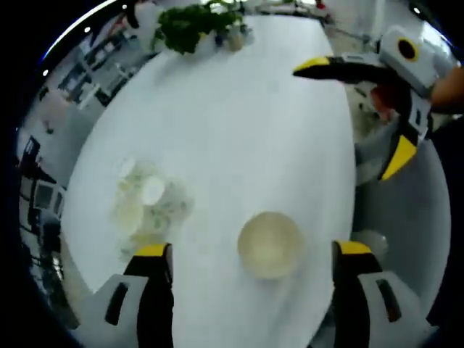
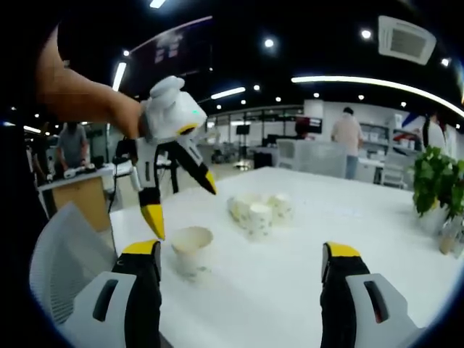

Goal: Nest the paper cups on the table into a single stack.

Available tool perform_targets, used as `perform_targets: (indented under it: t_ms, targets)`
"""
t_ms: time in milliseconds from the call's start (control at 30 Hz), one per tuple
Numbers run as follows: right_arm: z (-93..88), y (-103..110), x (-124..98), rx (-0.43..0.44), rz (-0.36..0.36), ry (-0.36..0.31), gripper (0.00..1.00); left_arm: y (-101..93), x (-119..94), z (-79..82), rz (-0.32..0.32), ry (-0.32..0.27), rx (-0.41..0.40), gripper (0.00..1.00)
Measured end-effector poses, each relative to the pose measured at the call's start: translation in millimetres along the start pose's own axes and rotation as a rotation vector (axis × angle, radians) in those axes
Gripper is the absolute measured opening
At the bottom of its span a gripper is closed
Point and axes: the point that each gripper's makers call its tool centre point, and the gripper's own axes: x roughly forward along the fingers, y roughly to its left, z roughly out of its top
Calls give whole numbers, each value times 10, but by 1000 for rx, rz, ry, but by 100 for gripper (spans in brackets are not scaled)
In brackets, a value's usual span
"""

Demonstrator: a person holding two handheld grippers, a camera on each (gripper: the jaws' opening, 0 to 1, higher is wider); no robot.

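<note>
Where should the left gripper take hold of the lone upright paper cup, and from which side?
Across its rim, coming down from above. The upright cup stands open-mouthed, apart from the cluster of cups, with bare table around. The left gripper hangs open above it, jaws straddling it.

Both hand-held grippers, left (image 2: 177,196) and right (image 1: 355,116), gape empty.

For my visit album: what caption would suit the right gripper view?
Left gripper, open, poised over an upright paper cup on the white table, with a cluster of cups behind.
</note>
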Motion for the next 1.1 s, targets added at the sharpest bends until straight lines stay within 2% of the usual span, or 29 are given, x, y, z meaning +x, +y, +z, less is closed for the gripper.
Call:
perform_targets:
  t_ms: [133,200,300,333,400,533,567,667,767,833,933,1100]
  targets:
    - [-4,-78,9,-19,-1,11,95,74,-133,36,35,-138,-55,94]
    - [-4,-129,7,-9,4,18,100,85,-195,2,47,-183,-90,94]
    - [-8,-210,-13,-14,-5,23,100,135,-287,-36,83,-279,-150,95]
    - [-18,-234,-13,-11,-6,24,100,144,-302,-41,90,-294,-158,96]
    - [-64,-284,-13,-7,-14,38,100,229,-382,-129,159,-365,-208,98]
    - [-94,-314,-14,-8,-15,49,100,282,-528,-306,204,-474,-326,99]
    - [-92,-314,-14,-10,-15,49,100,274,-554,-365,208,-482,-342,99]
    - [-99,-324,-12,-7,-15,53,100,258,-658,-493,246,-526,-326,99]
    - [-83,-333,-13,26,-21,46,100,163,-797,-524,248,-630,-341,99]
    - [-57,-331,-15,37,-26,37,100,155,-860,-603,290,-661,-347,99]
    - [-23,-320,-16,55,-28,27,100,127,-891,-710,301,-694,-411,99]
    - [-4,-287,-18,37,-23,19,100,90,-848,-882,305,-696,-466,99]
